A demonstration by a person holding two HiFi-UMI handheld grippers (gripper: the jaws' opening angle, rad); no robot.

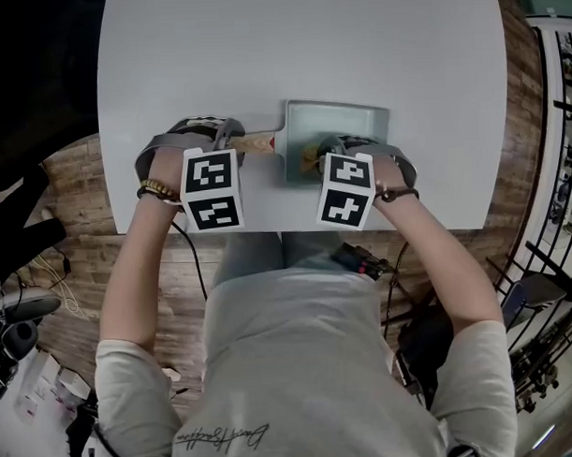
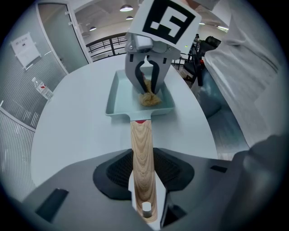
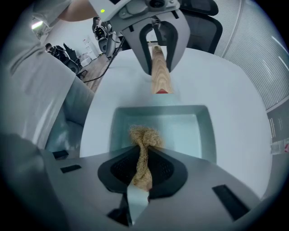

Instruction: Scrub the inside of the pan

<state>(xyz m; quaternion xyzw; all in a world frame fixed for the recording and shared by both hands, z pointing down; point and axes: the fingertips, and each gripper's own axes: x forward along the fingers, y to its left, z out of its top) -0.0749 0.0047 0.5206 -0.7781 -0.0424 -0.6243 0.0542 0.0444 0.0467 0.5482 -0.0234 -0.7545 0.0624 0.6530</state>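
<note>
Wooden handle (image 2: 141, 144) is being pinched by the left claw (image 2: 142, 173), apparently steadying the teal pan (image 3: 185, 124) on the bench (image 1: 298, 44); a fibre scourer (image 3: 144, 135), pinched by the right claw (image 3: 142, 170), is being held in its near-left corner.

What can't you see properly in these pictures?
- Head view: the scrubber is mostly hidden under the right gripper's marker cube.
- Head view: the end of the handle is hidden under the left gripper.
- Left gripper view: the pan floor beneath the scrubber is covered by the right gripper.
- Right gripper view: the pan's near rim is hidden behind that gripper's own body.
- Dirt in the pan: too faint to tell.
</note>
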